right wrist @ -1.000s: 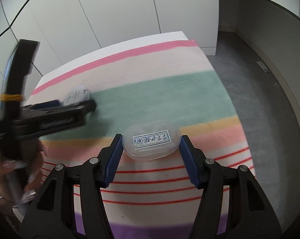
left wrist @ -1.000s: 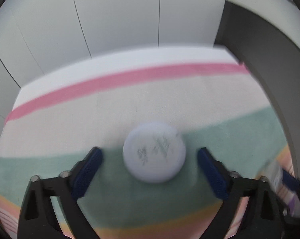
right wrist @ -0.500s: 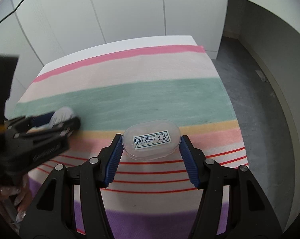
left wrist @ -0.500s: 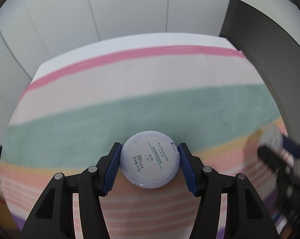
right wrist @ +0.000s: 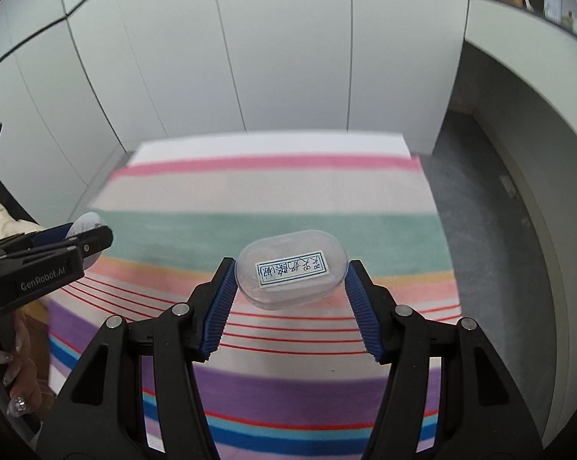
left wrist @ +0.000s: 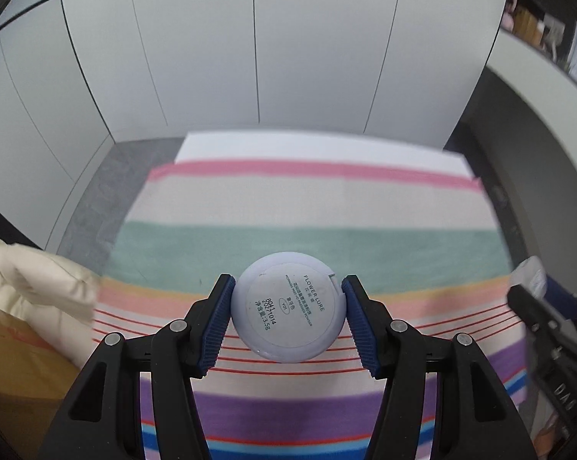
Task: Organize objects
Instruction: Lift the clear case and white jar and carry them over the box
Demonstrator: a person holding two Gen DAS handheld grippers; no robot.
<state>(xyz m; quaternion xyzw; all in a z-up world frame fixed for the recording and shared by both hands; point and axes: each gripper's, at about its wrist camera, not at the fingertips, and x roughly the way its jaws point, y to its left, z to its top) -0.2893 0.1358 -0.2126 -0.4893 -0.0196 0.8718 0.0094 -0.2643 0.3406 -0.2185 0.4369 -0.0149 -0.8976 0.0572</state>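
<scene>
Since a second ago my left tool has closed on the round compact and lifted it off the striped bench. My right tool grips the clear oval case, also above the bench. Both picked up; placing remains, I judge.

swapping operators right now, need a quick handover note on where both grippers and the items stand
Left hand-held gripper: shut on the round pale lilac powder compact, printed side facing the camera, held in the air over the striped cloth.
Right hand-held gripper: shut on the clear oval plastic case with a handwritten label, also off the cloth.
Done: both items are picked up and clear of the table.
Left: carry each to its place and set it down. No container or target spot shows in either view, so find that first.
A cream padded sleeve sits at the table's left edge.
</scene>
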